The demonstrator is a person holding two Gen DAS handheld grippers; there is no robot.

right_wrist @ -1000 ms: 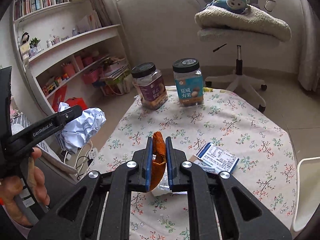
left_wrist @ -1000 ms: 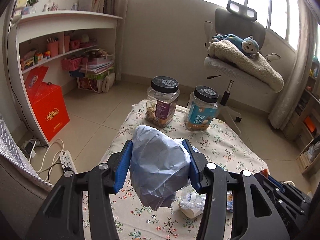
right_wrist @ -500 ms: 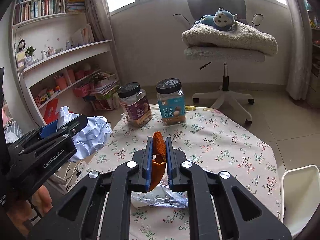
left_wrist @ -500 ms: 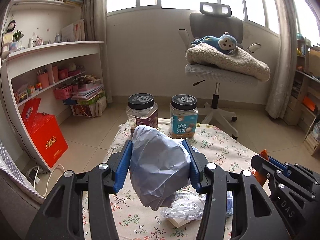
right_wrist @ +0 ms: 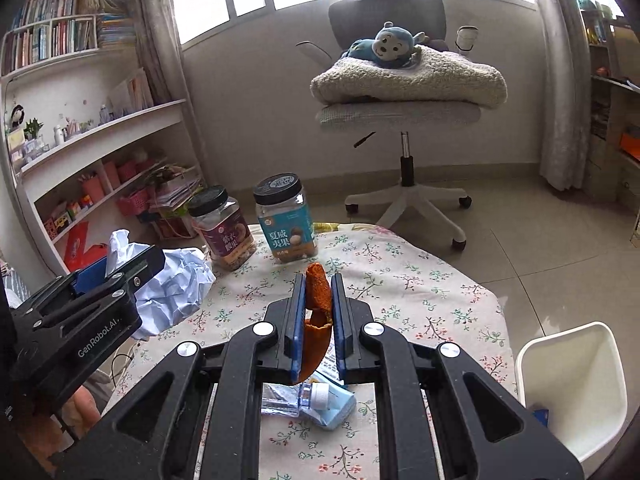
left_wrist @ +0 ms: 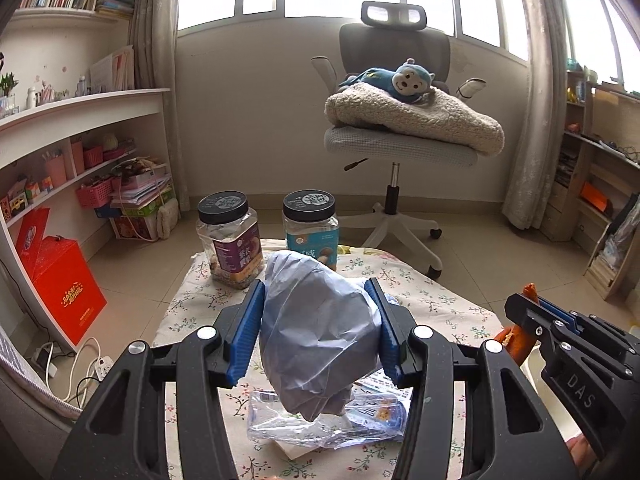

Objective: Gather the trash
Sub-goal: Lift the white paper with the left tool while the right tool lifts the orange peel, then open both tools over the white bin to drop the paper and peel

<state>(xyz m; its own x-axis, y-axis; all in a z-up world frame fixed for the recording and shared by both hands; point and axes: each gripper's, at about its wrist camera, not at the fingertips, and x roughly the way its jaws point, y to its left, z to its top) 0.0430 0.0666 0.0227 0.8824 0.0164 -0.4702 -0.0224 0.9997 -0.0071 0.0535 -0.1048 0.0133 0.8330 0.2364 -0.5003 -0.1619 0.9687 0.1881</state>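
Observation:
My left gripper [left_wrist: 318,312] is shut on a crumpled ball of pale blue paper [left_wrist: 316,328] and holds it above the table; it also shows in the right wrist view [right_wrist: 176,288]. My right gripper [right_wrist: 316,300] is shut on a curled orange peel [right_wrist: 317,320], also above the table. Below them a crushed clear plastic bottle [left_wrist: 320,420] with a white cap [right_wrist: 320,394] and a blue printed packet [right_wrist: 336,408] lie on the floral tablecloth [right_wrist: 400,288]. A white bin [right_wrist: 572,384] stands at the table's right edge.
Two black-lidded snack jars [right_wrist: 222,228] [right_wrist: 285,216] stand at the table's far edge. A grey office chair [right_wrist: 404,120] with a blanket and a blue plush monkey is beyond. White shelves [left_wrist: 80,152] and a red box [left_wrist: 64,292] are on the left.
Both grippers have risen and pulled back with their loads still held. The view has levelled and the white bin has come further into the right wrist view.

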